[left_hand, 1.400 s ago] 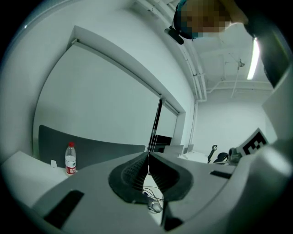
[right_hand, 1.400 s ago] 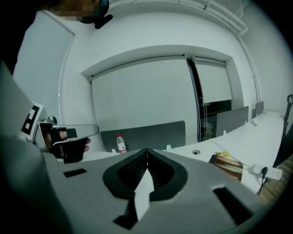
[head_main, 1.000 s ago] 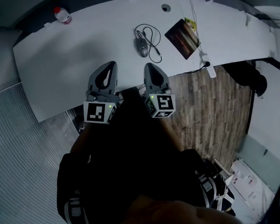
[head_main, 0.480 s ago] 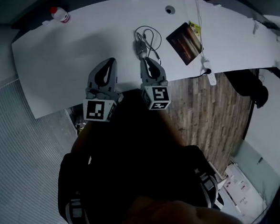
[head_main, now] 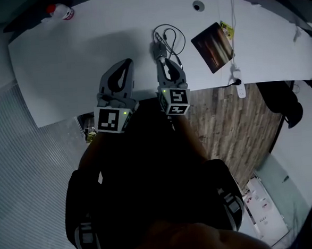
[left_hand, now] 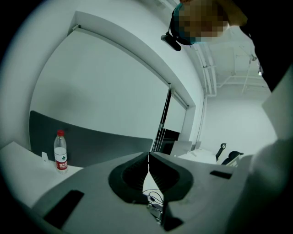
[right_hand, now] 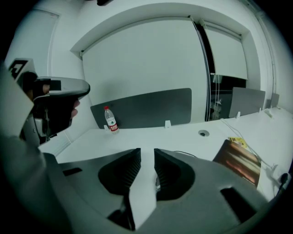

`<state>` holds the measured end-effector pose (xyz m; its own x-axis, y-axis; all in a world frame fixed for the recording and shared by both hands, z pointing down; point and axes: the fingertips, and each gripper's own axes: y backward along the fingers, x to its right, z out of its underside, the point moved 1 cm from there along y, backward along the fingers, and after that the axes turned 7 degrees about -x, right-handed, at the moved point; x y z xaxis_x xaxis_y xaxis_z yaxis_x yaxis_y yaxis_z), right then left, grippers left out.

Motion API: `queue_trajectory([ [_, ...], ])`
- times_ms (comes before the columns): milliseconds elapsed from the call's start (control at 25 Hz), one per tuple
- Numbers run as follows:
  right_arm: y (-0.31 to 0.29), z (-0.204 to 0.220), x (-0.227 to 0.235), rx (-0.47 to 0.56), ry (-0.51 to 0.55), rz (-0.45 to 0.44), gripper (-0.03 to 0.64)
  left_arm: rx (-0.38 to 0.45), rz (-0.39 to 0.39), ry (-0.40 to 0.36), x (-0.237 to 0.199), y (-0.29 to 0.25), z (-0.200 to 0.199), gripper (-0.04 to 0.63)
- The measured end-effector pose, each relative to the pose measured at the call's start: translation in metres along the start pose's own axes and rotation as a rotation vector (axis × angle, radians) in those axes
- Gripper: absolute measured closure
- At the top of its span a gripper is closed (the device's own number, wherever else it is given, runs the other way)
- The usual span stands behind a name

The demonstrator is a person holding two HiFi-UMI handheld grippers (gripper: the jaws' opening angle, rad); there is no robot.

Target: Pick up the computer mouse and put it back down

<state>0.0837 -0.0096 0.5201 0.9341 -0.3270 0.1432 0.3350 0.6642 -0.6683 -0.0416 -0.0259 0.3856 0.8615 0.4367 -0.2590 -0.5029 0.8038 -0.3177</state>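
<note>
White desk fills the top of the head view. On it, the right tongs have their jaws a little apart. They have just been opening, and only bare desk shows in the gap. The computer mouse lies on the desk right at their tips, partly hidden, with its cable curled behind. Just beside them, the left tongs have their jaws shut together with nothing in them. A dark pad lies to the right. A water bottle stands far off at the left corner.
</note>
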Motion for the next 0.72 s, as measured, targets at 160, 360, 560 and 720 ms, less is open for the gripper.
queue_trajectory([
  [160,-0.02,0.014,0.007,-0.054,-0.003,0.0,0.526,-0.028,-0.001,0.0,-0.005,-0.01,0.009,0.59],
  [360,-0.041,0.037,0.018,-0.132,-0.007,0.012,0.492,-0.042,-0.008,0.009,-0.013,-0.022,0.018,0.589],
  [560,-0.059,0.053,0.027,-0.196,-0.026,0.019,0.46,-0.066,0.001,0.017,-0.018,-0.036,0.026,0.589],
  [720,-0.073,0.067,0.033,-0.239,-0.034,0.03,0.42,-0.077,0.001,0.033,-0.024,-0.045,0.03,0.59],
])
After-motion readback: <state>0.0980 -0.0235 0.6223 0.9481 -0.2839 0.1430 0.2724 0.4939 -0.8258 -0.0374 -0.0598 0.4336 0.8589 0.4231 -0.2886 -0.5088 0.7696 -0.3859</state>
